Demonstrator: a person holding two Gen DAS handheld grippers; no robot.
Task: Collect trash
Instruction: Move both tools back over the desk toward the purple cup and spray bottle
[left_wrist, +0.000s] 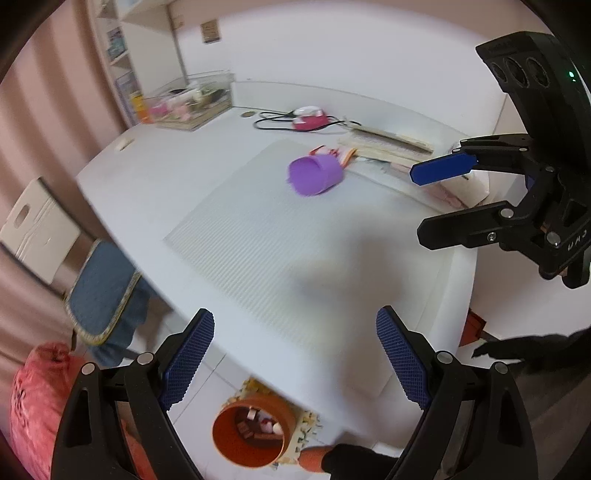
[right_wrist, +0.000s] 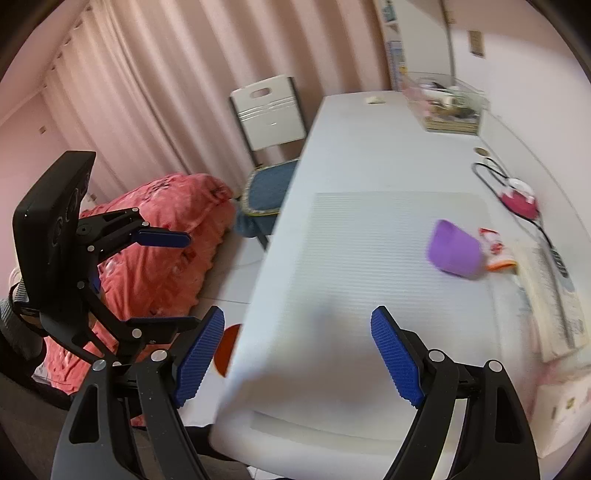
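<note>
- Nothing is held: the left gripper (left_wrist: 295, 360) and right gripper (right_wrist: 297, 356) are both spread wide.
- Some trash is already seen in the orange bin (left_wrist: 249, 432), below the left jaws.
- A wrapper (right_wrist: 493, 245) beside the purple cup (right_wrist: 456, 253), well beyond the jaws, is left for collection.

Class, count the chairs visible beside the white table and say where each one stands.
1: a white-backed chair with a blue cushion, at the table's curtain-side edge. Others may be hidden.
</note>
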